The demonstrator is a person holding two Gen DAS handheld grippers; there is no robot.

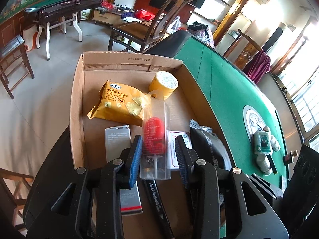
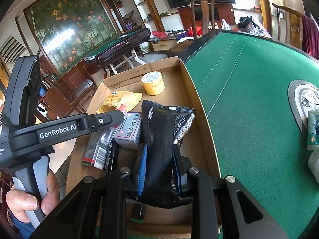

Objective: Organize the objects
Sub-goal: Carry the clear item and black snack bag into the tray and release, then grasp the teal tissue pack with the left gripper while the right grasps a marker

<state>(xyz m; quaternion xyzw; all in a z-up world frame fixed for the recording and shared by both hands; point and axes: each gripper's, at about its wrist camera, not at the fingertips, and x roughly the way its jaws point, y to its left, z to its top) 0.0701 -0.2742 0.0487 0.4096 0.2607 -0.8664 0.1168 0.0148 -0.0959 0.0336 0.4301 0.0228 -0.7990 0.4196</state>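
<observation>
- Risk lay with the left gripper: its jaws stood slack around the clear red-tool packet over the cardboard box, so it could slip
- Right gripper pinched the black pouch low; it might sag onto the tin

One brown cardboard box; inside: one yellow cracker packet, one yellow tape roll, one black foil pouch, one grey tin, one clear red-filled plastic packet.
</observation>
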